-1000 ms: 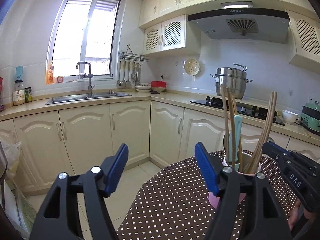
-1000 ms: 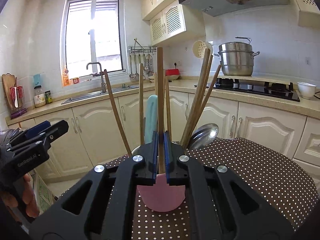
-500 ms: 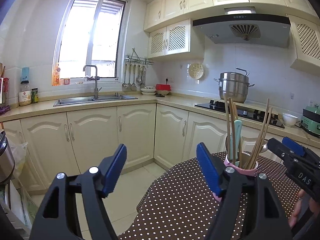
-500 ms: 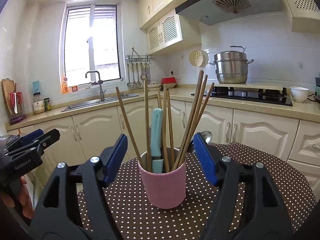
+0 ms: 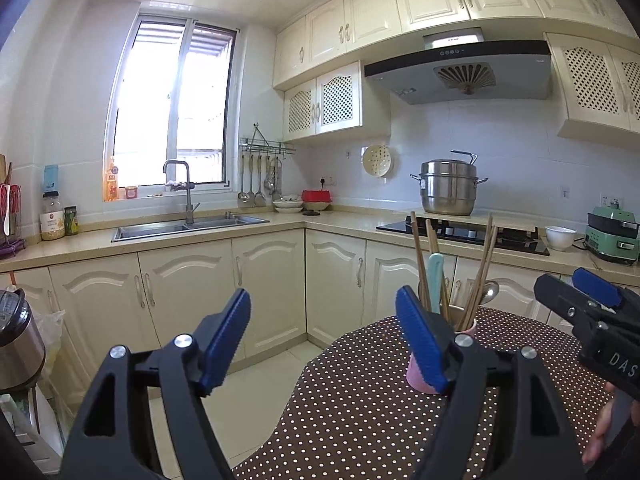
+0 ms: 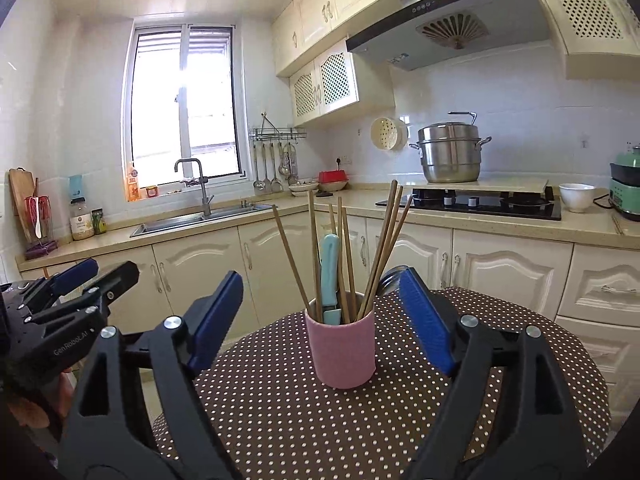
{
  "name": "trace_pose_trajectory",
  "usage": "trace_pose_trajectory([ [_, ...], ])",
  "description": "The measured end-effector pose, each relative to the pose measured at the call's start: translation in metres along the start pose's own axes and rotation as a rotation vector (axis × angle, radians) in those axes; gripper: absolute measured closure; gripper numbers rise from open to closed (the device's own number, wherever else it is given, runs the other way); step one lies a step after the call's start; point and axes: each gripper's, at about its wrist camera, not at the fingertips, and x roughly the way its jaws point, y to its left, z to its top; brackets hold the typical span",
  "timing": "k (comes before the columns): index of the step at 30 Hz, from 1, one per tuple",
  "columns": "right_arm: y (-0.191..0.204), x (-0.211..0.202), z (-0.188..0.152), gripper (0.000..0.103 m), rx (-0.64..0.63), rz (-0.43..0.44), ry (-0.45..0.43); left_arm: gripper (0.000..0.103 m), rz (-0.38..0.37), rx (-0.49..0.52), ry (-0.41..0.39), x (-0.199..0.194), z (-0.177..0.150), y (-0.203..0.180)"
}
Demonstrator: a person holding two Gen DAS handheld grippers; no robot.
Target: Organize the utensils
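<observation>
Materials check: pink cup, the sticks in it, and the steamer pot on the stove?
Pink cup: matte, maybe plastic or ceramic, no glare.
Chopsticks: likely bamboo or wood, tan, dull.
Steamer pot: stainless steel by its brushed, reflective sheen.

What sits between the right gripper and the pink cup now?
Nothing: in the right wrist view only bare dotted tablecloth separates the opening, empty right gripper from the pink cup.
</observation>
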Motion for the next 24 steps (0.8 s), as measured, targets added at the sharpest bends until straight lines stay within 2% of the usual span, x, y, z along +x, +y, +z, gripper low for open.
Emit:
trace_pose_trajectory([
  [9,0.029,-0.059,0.002,0.015,-0.043,-0.009,-0.024,0.018,-0.044,0.022,-0.043,-0.052,0.009,-0.008],
  [24,0.046,-0.127,0.009,0.010,-0.048,-0.047,-0.034,0.012,-0.062,0.060,-0.068,-0.118,0.018,-0.016],
])
